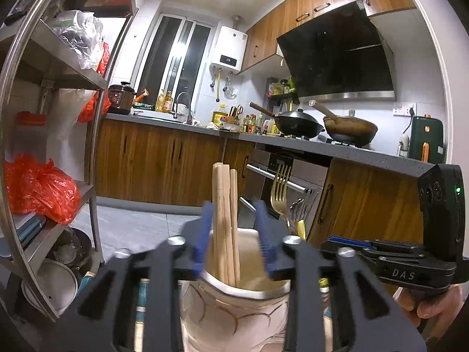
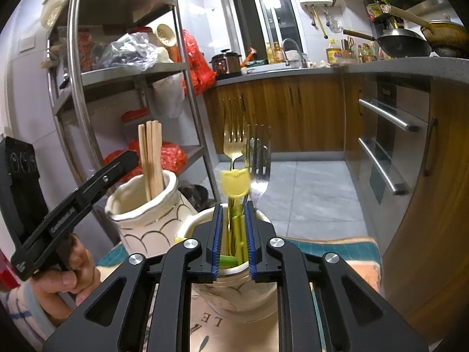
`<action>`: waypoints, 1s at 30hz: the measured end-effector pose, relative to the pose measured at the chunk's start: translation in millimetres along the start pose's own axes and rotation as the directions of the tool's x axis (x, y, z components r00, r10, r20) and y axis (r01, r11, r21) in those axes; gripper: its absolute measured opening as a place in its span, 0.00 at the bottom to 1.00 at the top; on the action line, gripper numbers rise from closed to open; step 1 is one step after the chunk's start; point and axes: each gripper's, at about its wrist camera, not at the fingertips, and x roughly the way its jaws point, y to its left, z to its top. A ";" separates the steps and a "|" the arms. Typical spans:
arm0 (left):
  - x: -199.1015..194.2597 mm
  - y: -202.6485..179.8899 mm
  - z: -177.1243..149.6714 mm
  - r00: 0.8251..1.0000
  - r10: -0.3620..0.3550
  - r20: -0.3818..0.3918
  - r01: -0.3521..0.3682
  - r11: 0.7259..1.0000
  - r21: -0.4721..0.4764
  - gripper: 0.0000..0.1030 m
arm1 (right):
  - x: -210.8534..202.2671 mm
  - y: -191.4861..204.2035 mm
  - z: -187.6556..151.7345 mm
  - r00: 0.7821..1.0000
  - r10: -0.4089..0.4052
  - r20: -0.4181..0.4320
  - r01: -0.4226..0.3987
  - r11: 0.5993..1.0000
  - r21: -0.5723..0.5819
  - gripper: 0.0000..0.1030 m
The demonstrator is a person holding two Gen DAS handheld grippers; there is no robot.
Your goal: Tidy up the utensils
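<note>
In a home kitchen, the left gripper (image 1: 234,234) hangs with its jaws parted, wooden chopsticks (image 1: 224,205) standing loose between them in a cream jar (image 1: 234,308). The right gripper (image 2: 233,234) sits narrowly agape around a yellow-handled utensil (image 2: 234,184), pads not visibly pressing, above a second jar (image 2: 234,293) holding forks (image 2: 234,140).

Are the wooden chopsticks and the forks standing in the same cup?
No: in the right wrist view the chopsticks stand in the left cup, while the forks stand in the nearer cup.
</note>
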 end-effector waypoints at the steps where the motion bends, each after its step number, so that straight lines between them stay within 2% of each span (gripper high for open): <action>1: -2.4 -0.3 1.1 1.000 -0.001 0.003 0.001 1.000 -0.001 0.40 | -2.7 -1.1 0.4 1.000 -0.001 0.007 0.000 1.000 0.004 0.20; 8: -22.7 -5.0 4.5 1.000 0.010 0.021 -0.010 1.000 0.022 0.71 | -18.5 -4.8 3.4 0.999 0.002 0.039 -0.003 1.000 0.019 0.33; 12: -34.0 -3.4 5.5 1.000 0.022 0.010 -0.022 1.000 0.010 0.81 | -29.3 -3.4 3.6 0.998 -0.003 0.056 0.002 1.000 0.011 0.38; 14: -40.4 -3.9 7.1 0.999 0.035 0.008 -0.035 0.999 0.008 0.90 | -33.6 -3.3 3.3 0.998 -0.008 0.062 0.007 1.000 0.007 0.45; 16: -48.0 -4.6 7.7 0.999 0.034 0.001 -0.034 0.999 0.006 0.95 | -37.9 -3.0 1.9 0.998 -0.009 0.067 0.009 1.000 0.006 0.46; 18: -56.6 -6.2 6.8 0.999 0.040 -0.004 -0.040 0.999 0.007 0.94 | -39.9 -3.0 0.5 0.998 -0.009 0.065 0.009 1.000 0.007 0.47; 21: -64.2 -7.8 5.3 0.999 0.042 -0.010 -0.042 0.999 0.015 0.94 | -45.1 -0.5 -2.5 0.998 -0.009 0.069 0.009 1.000 -0.001 0.54; 27: -71.7 -10.7 -1.5 0.998 0.050 -0.039 -0.049 0.998 0.035 0.95 | -65.1 7.2 -10.4 0.995 -0.016 0.099 0.017 1.000 -0.009 0.70; 28: -73.3 -10.9 -3.2 0.997 0.057 -0.045 -0.055 0.998 0.037 0.95 | -68.9 8.5 -12.3 0.994 -0.021 0.107 0.022 1.000 -0.009 0.76; 30: -76.4 -11.7 -5.4 0.996 0.071 -0.051 -0.068 0.997 0.043 0.95 | -75.3 10.6 -16.9 0.992 -0.034 0.120 0.035 0.999 -0.008 0.78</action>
